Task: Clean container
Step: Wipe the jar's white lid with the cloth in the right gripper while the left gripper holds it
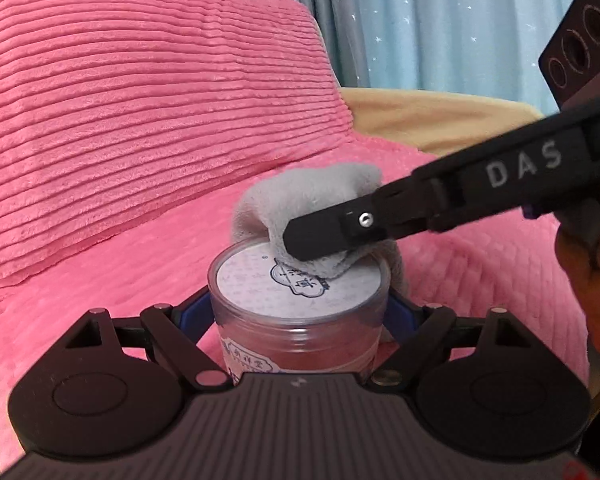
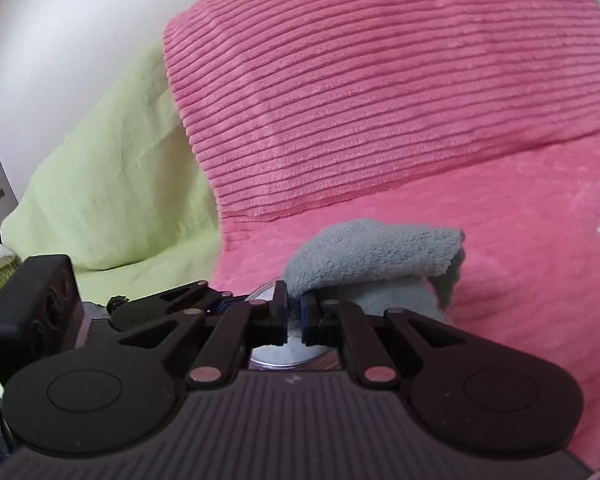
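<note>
A clear round plastic container (image 1: 300, 320) with a white printed lid stands upright between the blue-padded fingers of my left gripper (image 1: 300, 312), which is shut on its sides. My right gripper (image 1: 300, 246) reaches in from the right, shut on a grey fluffy cloth (image 1: 300, 196) that rests on the lid's far right part. In the right wrist view, the right gripper (image 2: 294, 312) pinches the grey cloth (image 2: 376, 252), and a sliver of the container's lid (image 2: 280, 354) shows below the fingers. The left gripper's body lies at lower left of that view.
A pink ribbed cushion (image 1: 140, 100) leans behind on a pink blanket (image 1: 480, 272). A light green cover (image 2: 112, 184) lies to the left. Blue curtains (image 1: 440, 20) hang at the back. A person's hand (image 1: 592, 280) holds the right gripper.
</note>
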`<state>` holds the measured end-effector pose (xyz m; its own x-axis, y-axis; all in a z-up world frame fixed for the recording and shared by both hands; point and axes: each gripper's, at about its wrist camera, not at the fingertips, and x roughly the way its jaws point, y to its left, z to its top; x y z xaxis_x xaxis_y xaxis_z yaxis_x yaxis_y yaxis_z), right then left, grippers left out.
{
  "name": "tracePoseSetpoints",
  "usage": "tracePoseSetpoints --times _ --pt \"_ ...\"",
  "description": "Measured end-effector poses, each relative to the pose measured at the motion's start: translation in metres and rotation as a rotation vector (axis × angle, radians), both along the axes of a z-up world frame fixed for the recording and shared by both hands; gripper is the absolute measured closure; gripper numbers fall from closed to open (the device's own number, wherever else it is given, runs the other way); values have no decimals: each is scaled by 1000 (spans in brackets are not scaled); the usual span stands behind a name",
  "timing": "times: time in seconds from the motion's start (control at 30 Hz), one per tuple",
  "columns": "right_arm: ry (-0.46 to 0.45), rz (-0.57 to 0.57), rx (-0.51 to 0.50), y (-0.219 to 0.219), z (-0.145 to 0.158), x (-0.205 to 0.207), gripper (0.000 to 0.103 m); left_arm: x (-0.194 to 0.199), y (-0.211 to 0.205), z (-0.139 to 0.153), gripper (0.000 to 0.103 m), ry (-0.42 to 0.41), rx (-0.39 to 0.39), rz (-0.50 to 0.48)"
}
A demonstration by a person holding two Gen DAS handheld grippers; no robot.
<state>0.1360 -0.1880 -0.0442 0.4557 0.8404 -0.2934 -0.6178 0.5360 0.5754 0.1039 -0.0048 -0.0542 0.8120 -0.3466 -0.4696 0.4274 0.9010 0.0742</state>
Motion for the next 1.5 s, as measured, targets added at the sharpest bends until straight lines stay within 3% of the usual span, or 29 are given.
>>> tracePoseSetpoints --times 0.17,0.33,0.57,1.0,1.13,1.23,1.5 --pt "32 11 -31 0 -1 6 98 -1 2 -3 18 21 -36 50" --pt "27 69 -47 29 -5 22 99 -5 -1 -5 18 12 -34 86" --pt "-5 -79 -57 12 -7 32 101 -8 -9 -9 18 -21 -22 103" --pt "33 -10 -43 -2 -7 -13 98 -12 -6 -12 18 -43 -43 86" --pt "27 23 -41 15 -8 4 99 -9 -2 -12 18 -47 -47 87" --pt "24 -5 -38 20 -8 22 101 -10 -2 -12 18 -55 -42 85" --pt "14 -126 -62 -6 -5 22 100 -11 -1 -11 18 -56 -44 73"
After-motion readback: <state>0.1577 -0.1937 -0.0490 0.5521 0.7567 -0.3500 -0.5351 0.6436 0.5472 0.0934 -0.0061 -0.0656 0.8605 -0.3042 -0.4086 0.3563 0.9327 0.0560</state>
